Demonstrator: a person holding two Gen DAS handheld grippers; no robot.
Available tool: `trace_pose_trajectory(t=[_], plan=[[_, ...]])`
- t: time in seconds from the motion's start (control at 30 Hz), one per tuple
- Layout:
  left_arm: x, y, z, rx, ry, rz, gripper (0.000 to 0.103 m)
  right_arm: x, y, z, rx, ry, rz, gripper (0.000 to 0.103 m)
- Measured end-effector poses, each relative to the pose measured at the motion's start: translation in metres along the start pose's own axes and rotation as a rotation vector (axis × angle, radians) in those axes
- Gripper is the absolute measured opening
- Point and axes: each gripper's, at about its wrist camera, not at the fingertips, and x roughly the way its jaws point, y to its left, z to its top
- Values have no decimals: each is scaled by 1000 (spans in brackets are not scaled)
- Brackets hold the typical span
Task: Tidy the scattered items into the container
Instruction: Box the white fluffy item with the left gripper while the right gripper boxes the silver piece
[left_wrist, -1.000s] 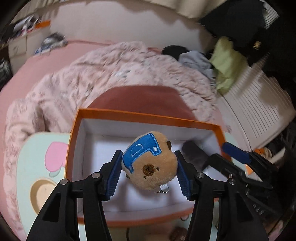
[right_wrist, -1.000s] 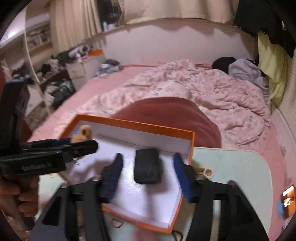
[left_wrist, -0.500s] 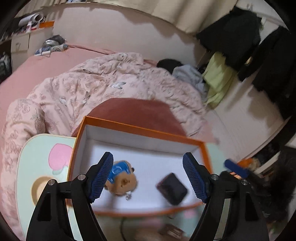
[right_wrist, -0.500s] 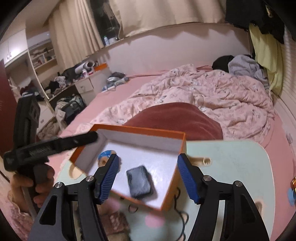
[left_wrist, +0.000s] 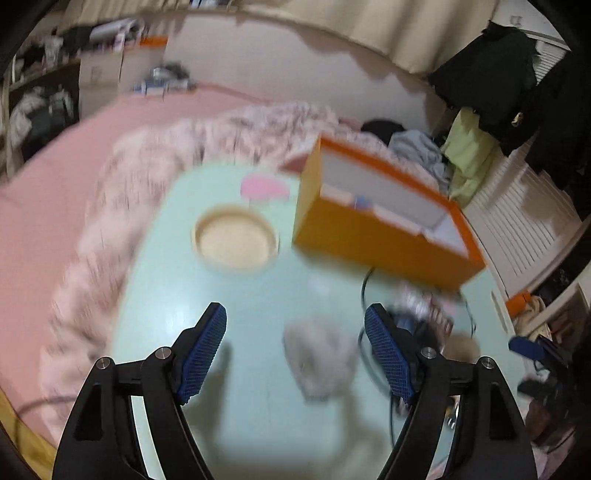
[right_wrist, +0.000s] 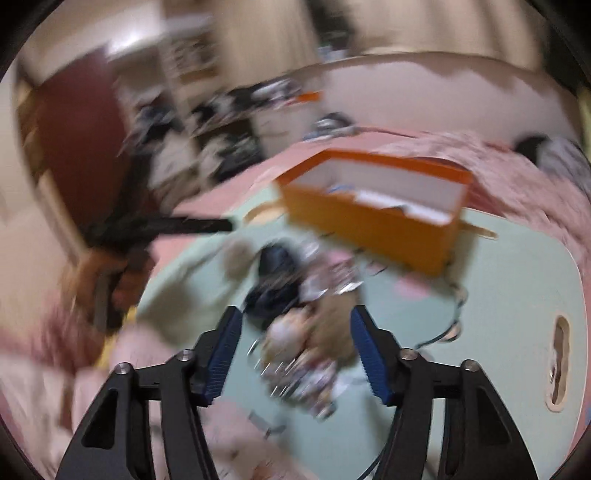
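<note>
Left wrist view: a second ago your left tongs (left_wrist: 295, 347) were clamped on the plush bear over the orange box (left_wrist: 384, 236); half a second ago they had let go and the bear lay on the box floor beside a dark case. Now the tongs are spread wide and empty, and you have swung away from the box, which sits up and to the right of them on the pale green desk (left_wrist: 258, 406). Between the blue pads lies a grey, fuzzy item (left_wrist: 319, 356), blurred by motion, on the desk well short of the box. That looks like your next pick.

Right wrist view: your right tongs (right_wrist: 295, 350) had dropped the dark case into the box and hovered above it. They are now released and empty, pulled back from the box (right_wrist: 373, 218), which stands beyond them. Ahead of the pads, nearer you than the box, is a smeared cluster of scattered items (right_wrist: 306, 332): something dark, something tan, shiny wrappers; too blurred to name.

So two things are in, and several remain on the desk in front of the box.
</note>
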Motion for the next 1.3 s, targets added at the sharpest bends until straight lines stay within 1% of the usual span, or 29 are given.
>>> trace_pose_trajectory(t=[0.03,0.1,0.23,0.27,0.3,0.37,0.4,0.47,0.5,0.57,0.63,0.7,0.8,0.87,0.93,1.03,1.13,1.2,1.3], plan=[[2,0,-4,1,4,5,77,3,7,-4,-28,20,-10,38],[5,-2,-8,6,6,-2,77,9,16,-11,-58,47,-37,36],[10,-11,-10,46,16,22,76,23,8,-17,-26,84,-6,33],[11,-12,-12,55,26,27,72,26,7,-17,-17,97,0,33],[13,-13,-14,63,39,34,69,28,6,-18,-12,103,5,32],[15,-18,-16,94,34,65,62,34,5,-20,-1,124,13,30],[15,-21,-17,109,37,74,60,39,4,-21,7,145,12,27],[16,-28,-19,140,46,82,45,48,0,-23,43,184,22,26],[17,-32,-20,160,49,92,43,49,-3,-23,67,188,37,26],[18,-40,-24,204,54,120,31,48,-5,-24,89,184,41,26],[18,-46,-26,234,55,124,29,46,-3,-26,85,177,19,26],[17,-48,-27,239,52,116,27,44,-1,-27,85,169,9,26],[13,-45,-26,230,45,99,27,33,0,-26,79,106,22,26],[7,-44,-25,223,30,94,27,20,1,-22,72,47,35,26],[-1,-44,-21,216,8,82,27,11,-1,-18,77,8,45,26],[-13,-52,-14,220,-30,69,27,4,-10,-10,109,-20,69,26],[-20,-63,-4,238,-61,44,27,4,-19,6,134,-36,72,26],[-20,-72,5,262,-74,34,27,4,-30,21,150,-43,28,26],[-14,-83,23,290,-87,40,27,4,-43,45,160,-45,-49,26]])
